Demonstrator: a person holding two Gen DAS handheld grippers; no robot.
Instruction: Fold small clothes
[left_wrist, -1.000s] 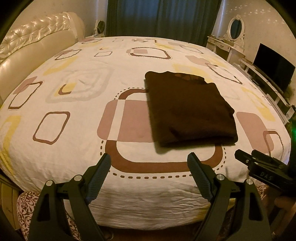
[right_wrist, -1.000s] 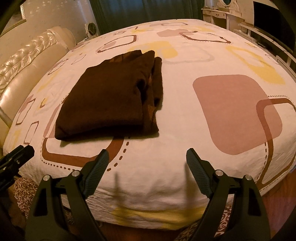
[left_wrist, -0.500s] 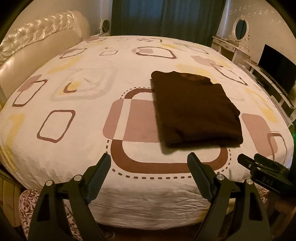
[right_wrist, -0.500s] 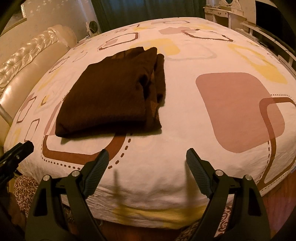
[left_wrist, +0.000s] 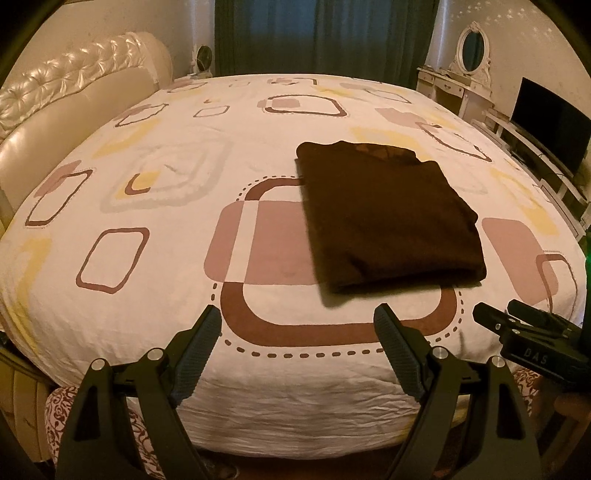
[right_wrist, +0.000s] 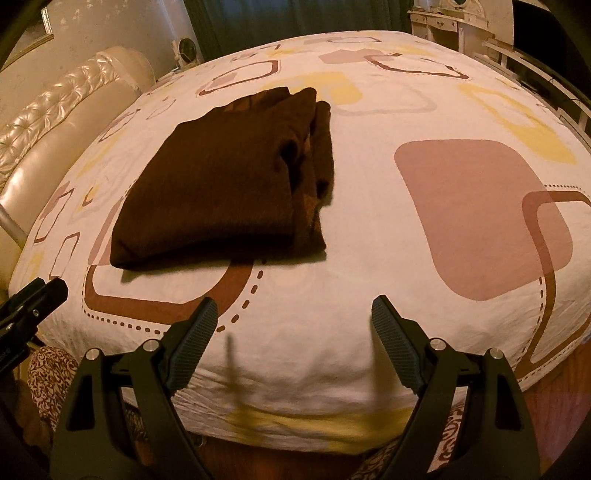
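Honestly, almost nothing has changed in the last second. My left gripper (left_wrist: 297, 332) and my right gripper (right_wrist: 291, 325) hang at the near edge of the bed (left_wrist: 155, 302), both tilted down toward it. Compared with the pictures from a second ago, the view from the left one has only shifted a little, and the brown garment (left_wrist: 388, 218) lies in the same place with the same shape. I read this stillness as a pause: the fold looks finished, and I judge that the task on this piece is near its end, or already at it.

Both tongs stand wide, with nothing between the fingers. Neither pad touches cloth or sheet.

The brown garment rests on the patterned sheet, toward the near side of the bed, well apart from the padded headboard (left_wrist: 74, 110). In the right wrist view (right_wrist: 221, 184) it is a thick, flat packet, roughly square. Several layers show along its right edge, where the stack is a bit uneven and a lighter patch of fabric peeks out. If I wanted it tidier, that edge is the place I would press or tuck.

About containers: I see no basket, box or drawer in reach. The garment is in nothing; it simply lies on the open sheet. Far at the right there is a dresser with a mirror (left_wrist: 471, 48) and a dark screen (left_wrist: 546, 129), but I cannot tell what they hold.
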